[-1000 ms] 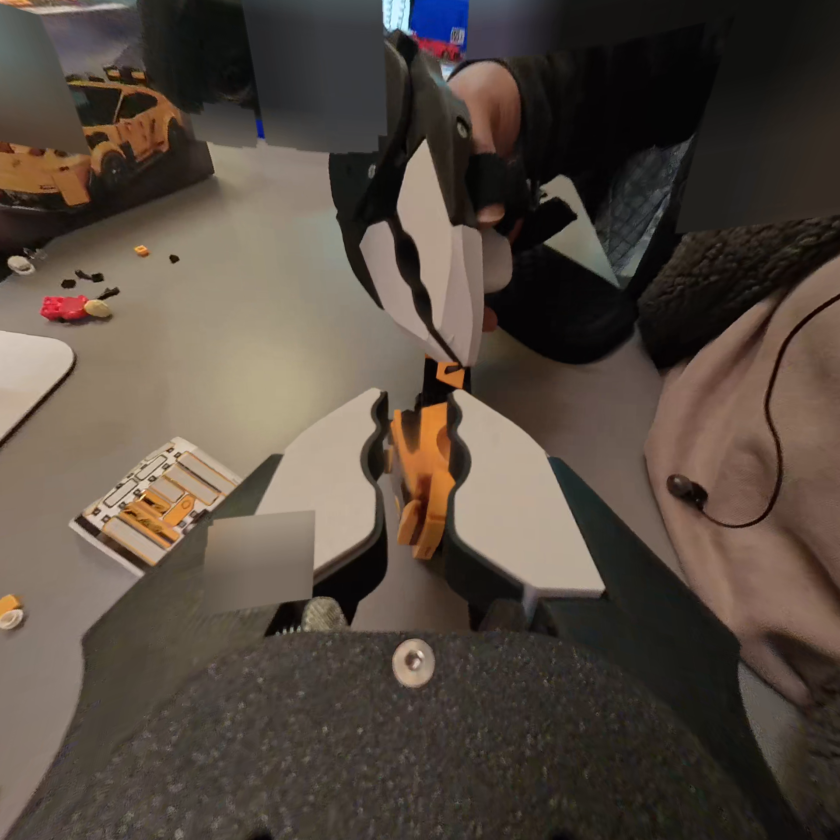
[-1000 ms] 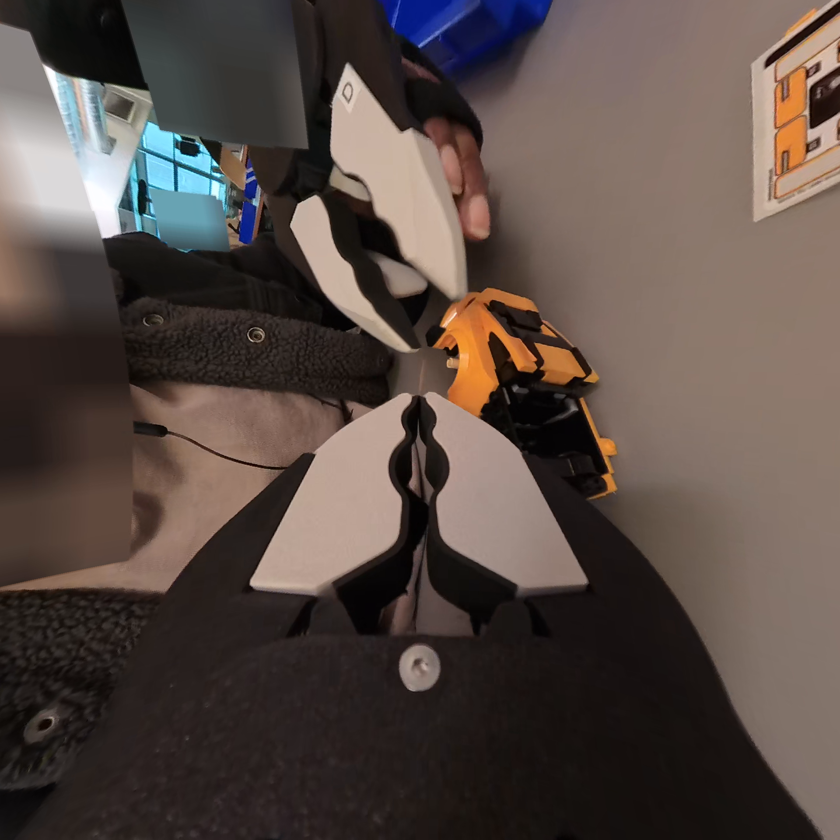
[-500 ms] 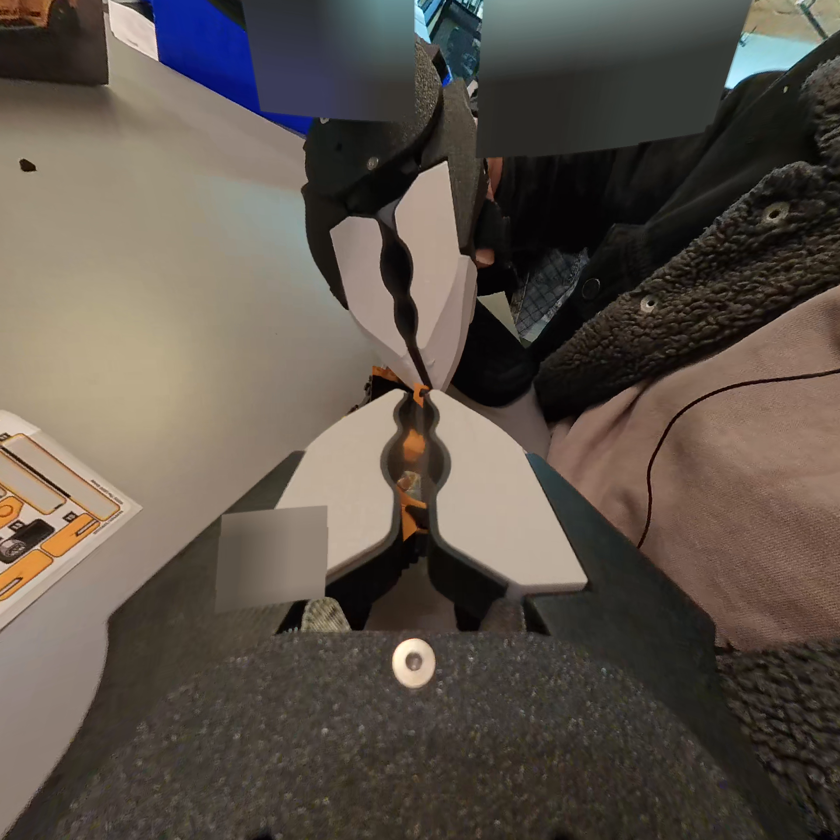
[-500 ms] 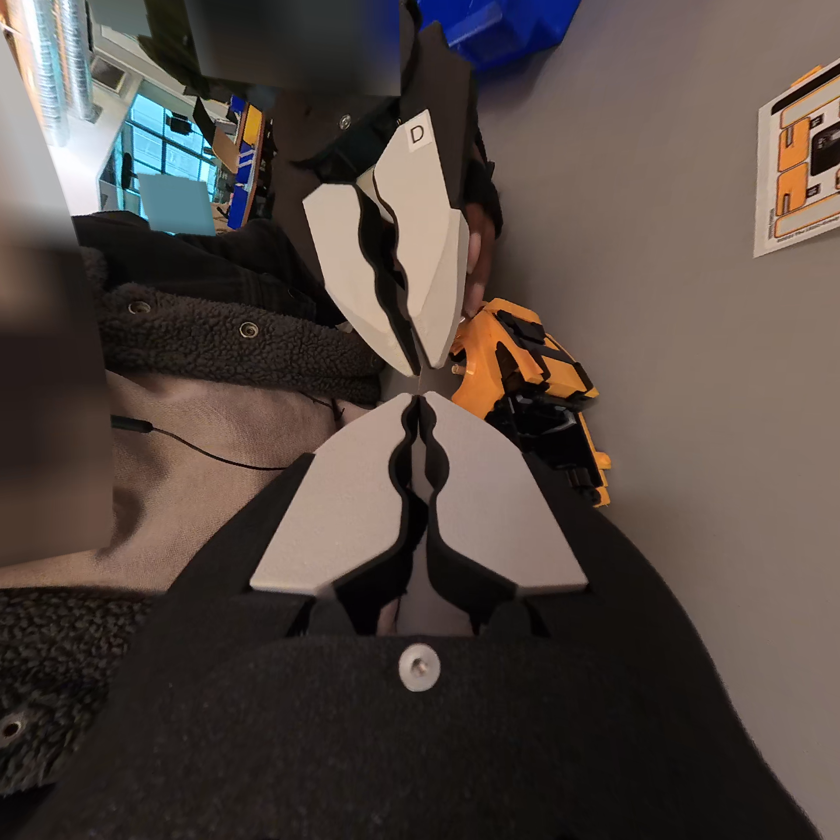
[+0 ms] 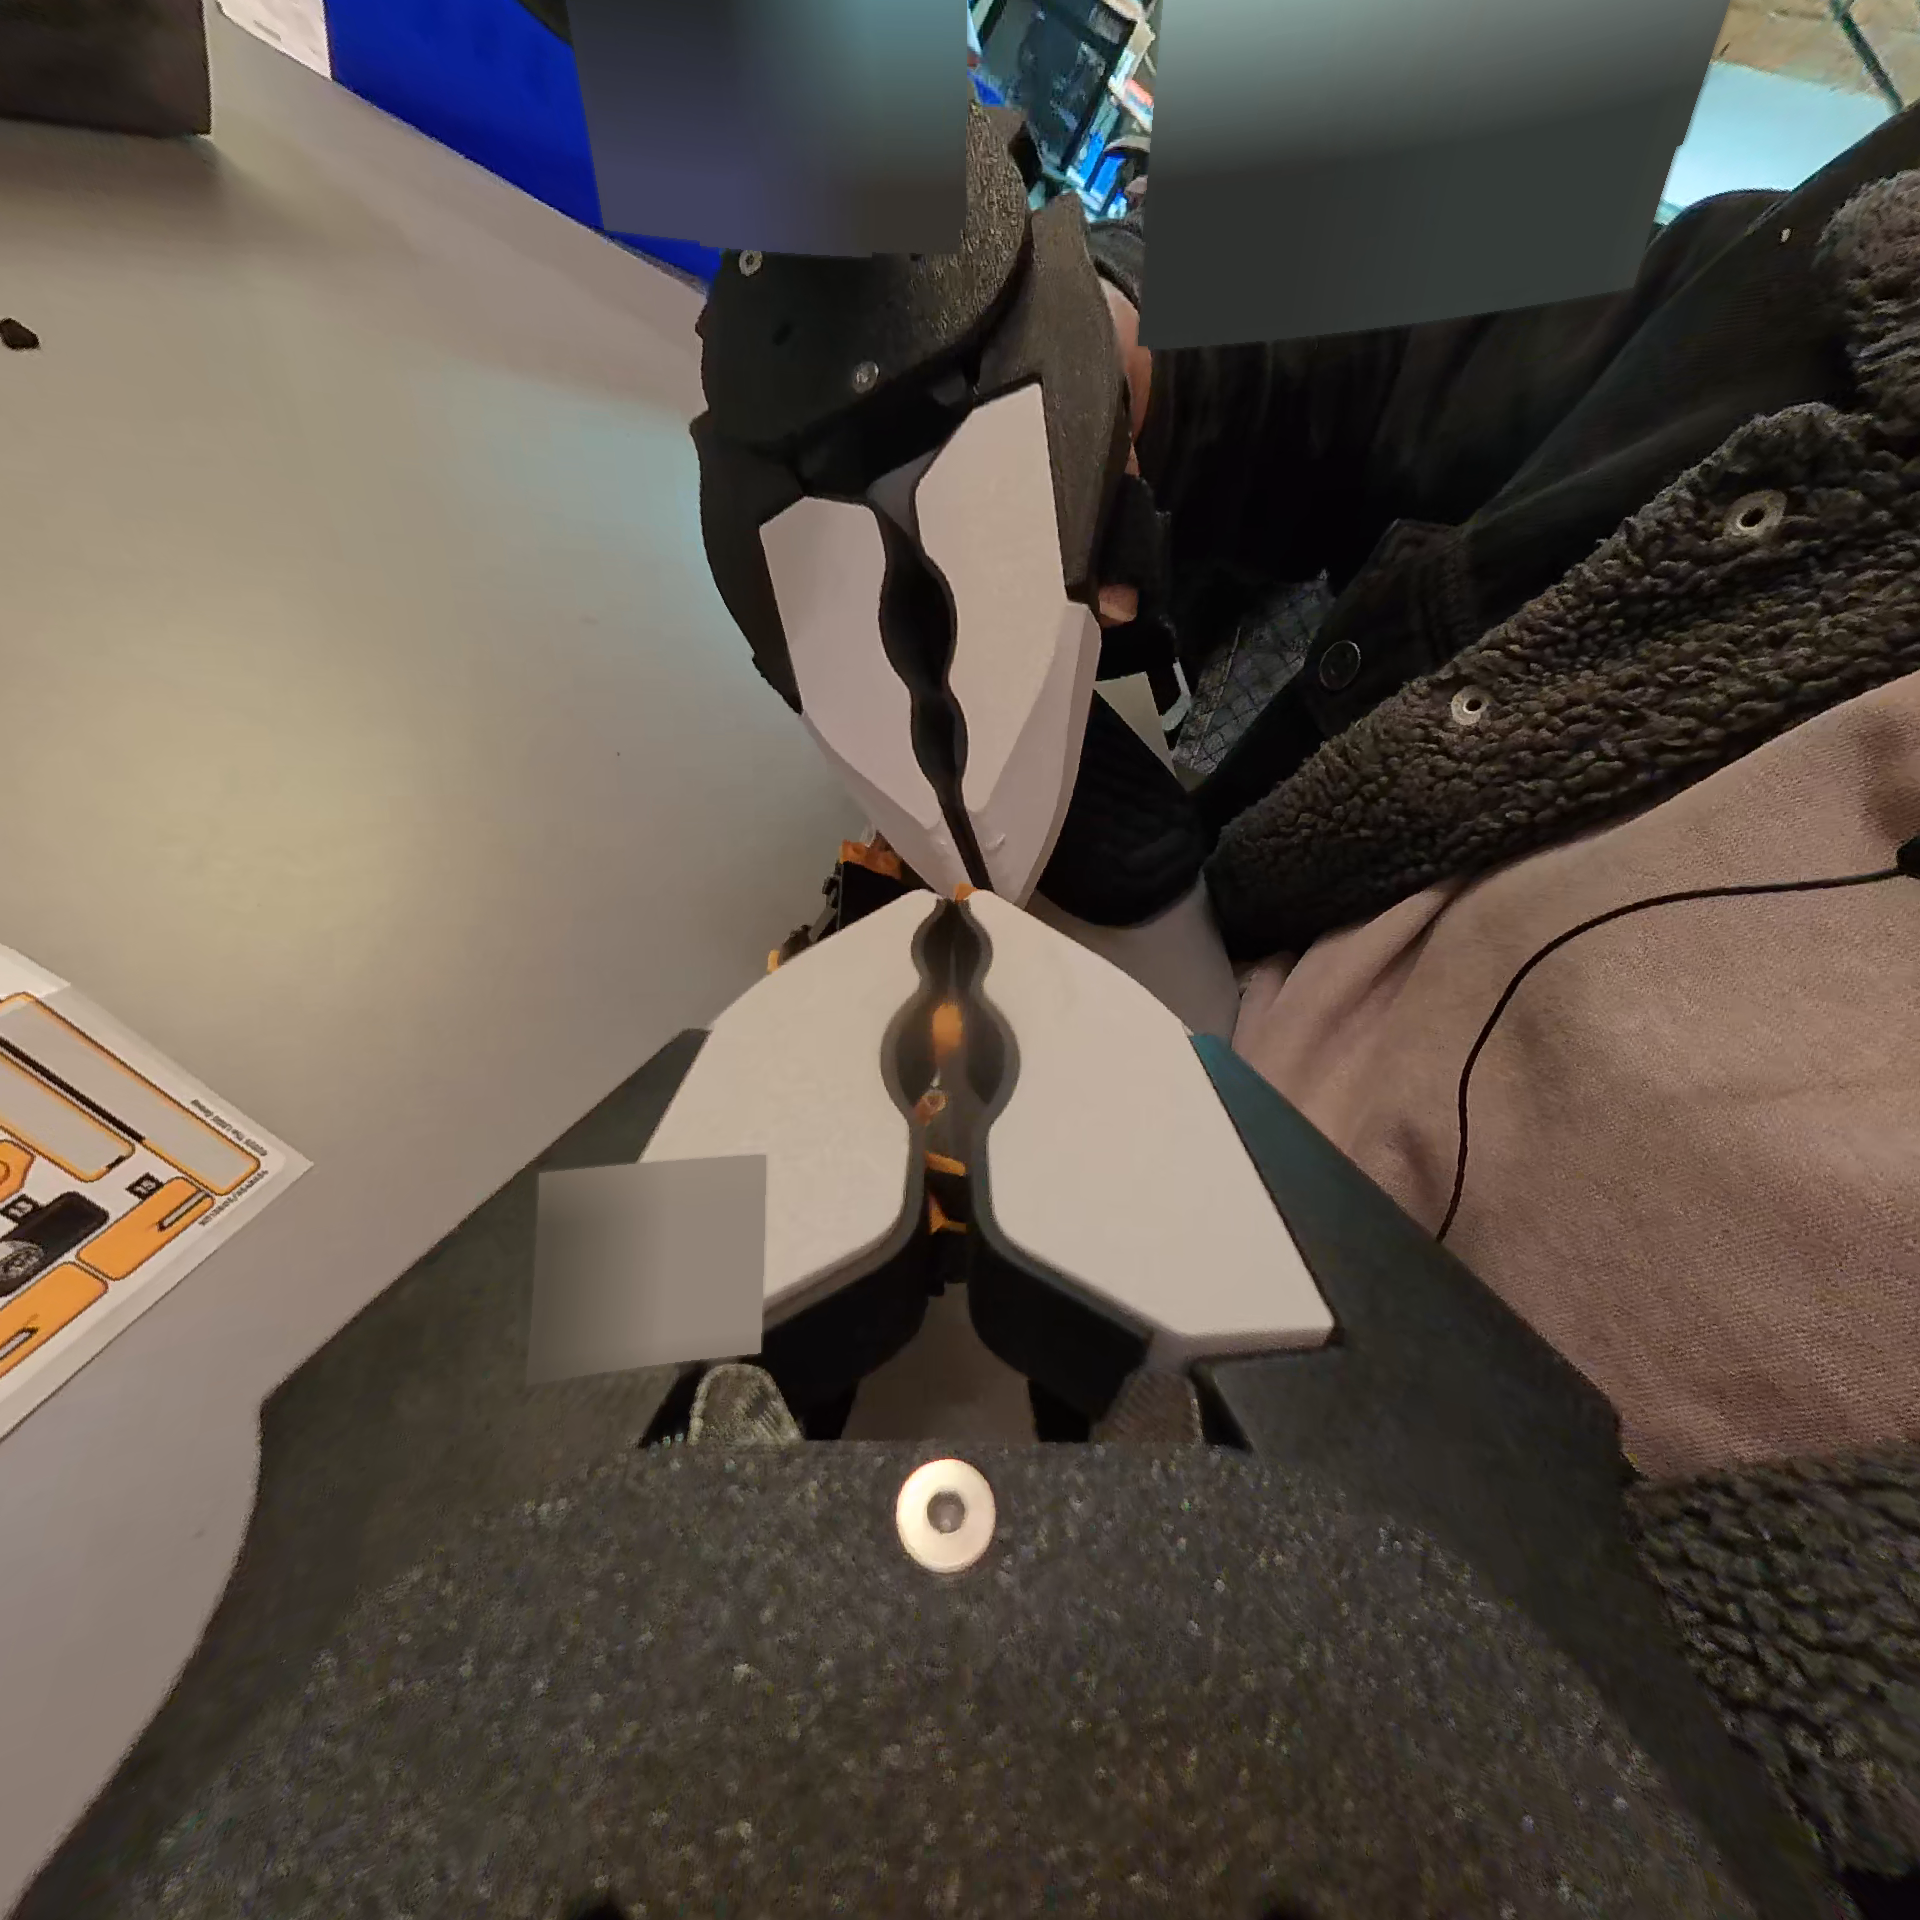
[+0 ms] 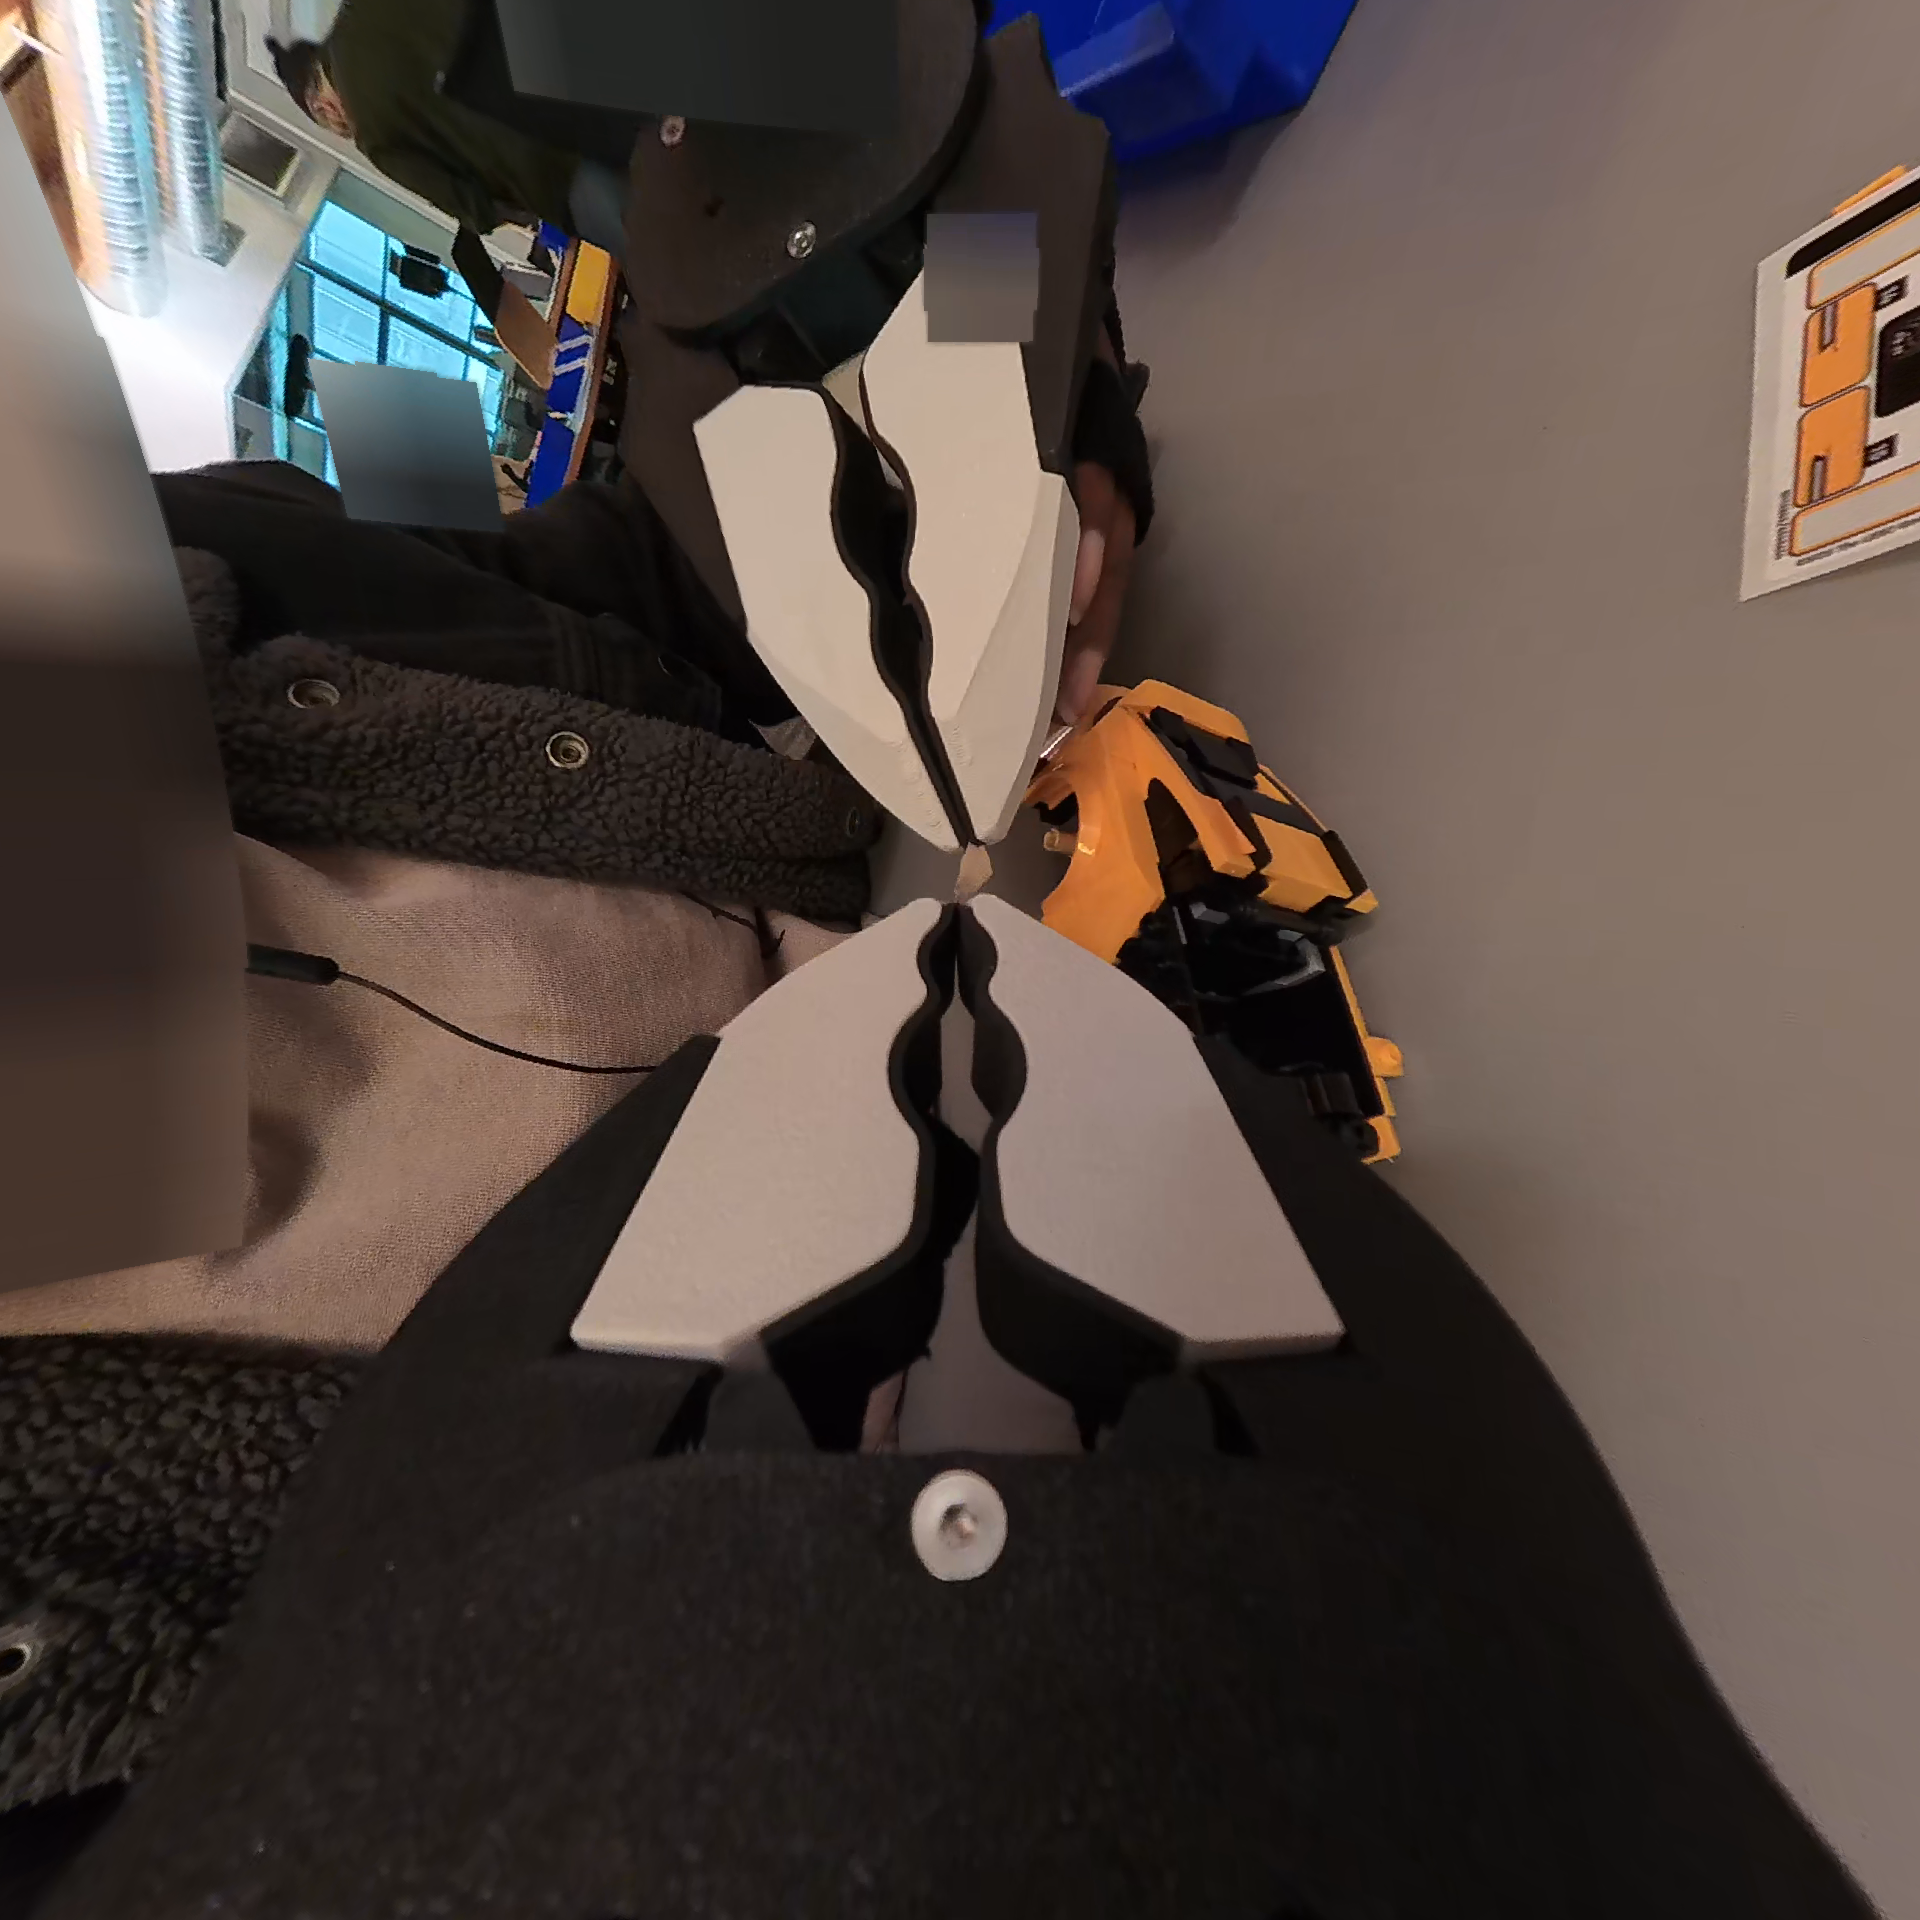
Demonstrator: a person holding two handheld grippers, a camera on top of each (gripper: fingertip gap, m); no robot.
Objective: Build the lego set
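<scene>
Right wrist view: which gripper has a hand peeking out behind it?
The far one at the top, the left gripper: a hand shows at its edge. The near right gripper shows none.

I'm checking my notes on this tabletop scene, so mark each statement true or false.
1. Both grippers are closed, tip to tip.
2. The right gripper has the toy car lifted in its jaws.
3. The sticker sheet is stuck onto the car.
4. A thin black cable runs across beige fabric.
1. True. The left gripper and the right gripper are both closed and point at each other. A small piece sits between their tips.
2. False. The orange and black toy car lies beside the grippers on the grey table, in neither's jaws.
3. False. The sticker sheet lies flat on the table, apart from the car.
4. True. The cable crosses the beige fabric.
</scene>
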